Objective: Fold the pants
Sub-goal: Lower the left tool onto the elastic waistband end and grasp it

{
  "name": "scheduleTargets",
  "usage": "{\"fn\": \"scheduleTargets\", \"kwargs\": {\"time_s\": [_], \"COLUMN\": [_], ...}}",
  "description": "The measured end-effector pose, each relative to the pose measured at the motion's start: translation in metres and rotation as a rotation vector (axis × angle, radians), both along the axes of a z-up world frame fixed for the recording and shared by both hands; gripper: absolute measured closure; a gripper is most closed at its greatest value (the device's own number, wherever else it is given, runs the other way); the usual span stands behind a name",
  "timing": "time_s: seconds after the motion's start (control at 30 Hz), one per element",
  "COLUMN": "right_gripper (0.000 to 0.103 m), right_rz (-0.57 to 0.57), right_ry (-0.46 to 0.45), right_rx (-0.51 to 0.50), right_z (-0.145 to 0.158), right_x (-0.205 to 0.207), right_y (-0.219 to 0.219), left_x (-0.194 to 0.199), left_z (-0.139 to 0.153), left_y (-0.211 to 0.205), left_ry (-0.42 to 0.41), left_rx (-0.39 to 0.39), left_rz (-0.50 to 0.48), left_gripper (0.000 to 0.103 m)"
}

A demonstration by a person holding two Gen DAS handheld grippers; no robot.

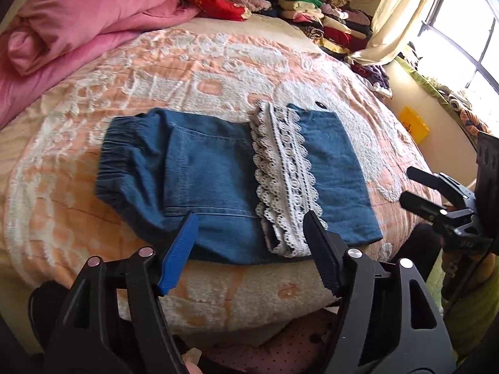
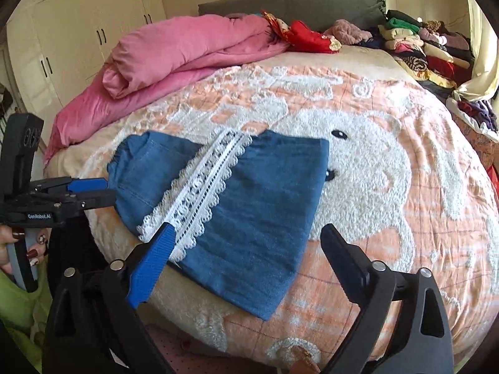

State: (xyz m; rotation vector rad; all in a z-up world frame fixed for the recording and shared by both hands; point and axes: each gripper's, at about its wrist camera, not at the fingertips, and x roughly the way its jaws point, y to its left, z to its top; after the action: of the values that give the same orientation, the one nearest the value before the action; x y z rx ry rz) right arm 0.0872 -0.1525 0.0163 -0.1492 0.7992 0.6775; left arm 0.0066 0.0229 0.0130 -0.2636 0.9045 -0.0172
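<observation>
The pants [image 1: 218,184] lie folded on the bed [image 1: 193,71], lace trim [image 1: 285,174] across the top. Left gripper [image 1: 249,237] and right gripper [image 2: 249,249] hover above the near edge, jaws released, holding nothing

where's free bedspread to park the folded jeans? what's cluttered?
Free: the bedspread right of the folded jeans, across the white bear pattern, and the strip between the jeans and the pink quilt. Crowded: the headboard end, with the red garment and the stacked clothes in the far right corner. Both hand-held grippers are open, holding nothing.
</observation>
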Motion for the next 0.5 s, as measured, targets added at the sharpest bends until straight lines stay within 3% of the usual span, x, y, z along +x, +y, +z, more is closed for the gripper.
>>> {"fn": "scheduleTargets", "kwargs": {"time_s": [0.03, 0.07, 0.5], "right_gripper": [0.009, 0.009, 0.008], "right_rz": [0.002, 0.003, 0.126], "right_ry": [-0.009, -0.012, -0.065], "right_rx": [0.003, 0.005, 0.027], "right_z": [0.004, 0.006, 0.043], "right_x": [0.0, 0.0, 0.015], "right_y": [0.002, 0.003, 0.06], "left_x": [-0.002, -0.004, -0.022], "left_z": [0.001, 0.001, -0.011], "left_y": [0.004, 0.008, 0.054], "left_ry": [-0.003, -0.008, 0.007], "left_rx": [-0.003, -0.005, -0.04], "left_rz": [0.008, 0.017, 0.122], "left_gripper": [0.028, 0.026, 0.02]}}
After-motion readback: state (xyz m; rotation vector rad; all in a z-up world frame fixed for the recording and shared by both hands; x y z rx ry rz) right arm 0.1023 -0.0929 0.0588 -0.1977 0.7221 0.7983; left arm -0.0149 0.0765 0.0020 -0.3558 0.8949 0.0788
